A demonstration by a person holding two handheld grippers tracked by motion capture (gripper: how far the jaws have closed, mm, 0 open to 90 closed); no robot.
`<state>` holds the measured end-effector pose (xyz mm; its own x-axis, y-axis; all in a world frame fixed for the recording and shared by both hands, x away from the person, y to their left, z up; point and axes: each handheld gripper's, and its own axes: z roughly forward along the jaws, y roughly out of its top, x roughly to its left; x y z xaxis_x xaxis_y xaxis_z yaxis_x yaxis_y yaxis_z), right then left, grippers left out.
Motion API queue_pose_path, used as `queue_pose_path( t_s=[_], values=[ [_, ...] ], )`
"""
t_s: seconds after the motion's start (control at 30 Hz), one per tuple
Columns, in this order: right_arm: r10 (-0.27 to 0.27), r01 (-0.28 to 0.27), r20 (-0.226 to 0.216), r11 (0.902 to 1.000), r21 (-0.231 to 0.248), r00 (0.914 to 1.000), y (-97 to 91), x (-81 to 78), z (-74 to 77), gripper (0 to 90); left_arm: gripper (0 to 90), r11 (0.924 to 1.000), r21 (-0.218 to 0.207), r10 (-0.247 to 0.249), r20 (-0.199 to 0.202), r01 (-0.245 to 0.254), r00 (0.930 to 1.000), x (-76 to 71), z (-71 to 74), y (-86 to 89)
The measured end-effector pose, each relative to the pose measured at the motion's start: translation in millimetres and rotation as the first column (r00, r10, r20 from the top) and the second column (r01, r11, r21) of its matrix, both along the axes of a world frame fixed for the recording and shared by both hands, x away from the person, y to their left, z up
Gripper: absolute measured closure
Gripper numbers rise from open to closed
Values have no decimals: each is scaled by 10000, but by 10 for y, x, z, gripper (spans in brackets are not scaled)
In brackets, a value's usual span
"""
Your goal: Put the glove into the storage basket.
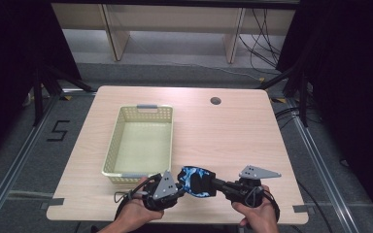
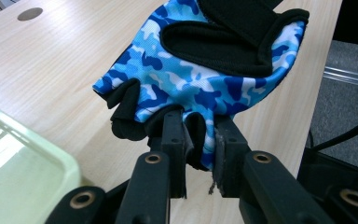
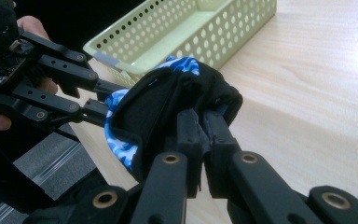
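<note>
Above the table's (image 1: 233, 131) near edge, both the left gripper (image 2: 200, 140) and the right gripper (image 3: 204, 122) pinched the glove (image 1: 197, 181) by thin hems, so uneven pulling could have slipped it short of the basket (image 1: 114, 145).

Pale green perforated basket (image 1: 139, 145) on the light wooden table (image 1: 233, 141), round cable hole (image 1: 215, 101) near its far edge.

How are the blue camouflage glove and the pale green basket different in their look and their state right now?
The glove is soft fabric, blue camouflage with black parts; the basket is stiff, pale green, with walls full of round holes. The glove is held up off the table, pinched between the left hand-held gripper and the right hand-held gripper; the basket rests on the table, untouched. The glove is crumpled; the basket keeps its rectangular shape. Both are at the table's near side.
</note>
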<state>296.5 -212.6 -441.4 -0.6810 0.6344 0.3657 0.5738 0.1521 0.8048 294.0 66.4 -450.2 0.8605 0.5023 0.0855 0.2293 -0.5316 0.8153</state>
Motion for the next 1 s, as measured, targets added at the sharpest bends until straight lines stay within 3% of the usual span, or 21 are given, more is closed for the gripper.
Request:
queue_pose_path(
  t_s=[0.03, 0.1, 0.27, 0.4, 0.43, 0.5, 0.6, 0.67, 0.77, 1.0],
  values=[
    [-79, 81, -155, 9999, 138, 9998, 19, 0, 23, 873, 771, 9998, 156, -84, -23, 85, 10000, 10, 28, 22],
    [123, -122, 240, 9999, -60, 9996, 37, 48, 55, 873, 771, 10000, 73, 12, -77, -11, 10000, 39, 50, 55],
    [329, -330, 160, 9994, 49, 9993, 144, 101, 165, 873, 770, 9996, -85, 253, -131, -254, 9996, 82, 191, 161],
    [479, -481, 423, 9988, 46, 9980, 222, 141, 313, 873, 769, 9996, -29, 281, 325, -281, 9991, 89, 366, 258],
    [601, -603, 723, 9982, 15, 9956, 240, 173, 347, 873, 769, 9993, -169, 352, 342, -347, 9988, 92, 380, 271],
    [600, -602, 585, 9982, 14, 9965, 293, 194, 414, 873, 769, 9989, -77, 457, 343, -454, 9984, 115, 430, 330],
    [849, -846, 858, 9964, -66, 9927, 384, 293, 450, 873, 768, 9982, 157, 569, 375, -575, 9977, 160, 462, 418],
    [893, -895, 520, 9960, 28, 9946, 470, 345, 470, 873, 768, 9971, 124, 750, 312, -754, 9967, 204, 463, 501],
    [1141, -1145, 407, 9934, 79, 9926, 619, 464, 465, 873, 767, 9948, 219, 981, 372, -990, 9945, 257, 466, 660],
    [1663, -1650, 323, 9855, -393, 9855, 1103, 750, 474, 873, 766, 9840, 325, 1744, 249, -1751, 9844, 395, 441, 1063]
  ],
)
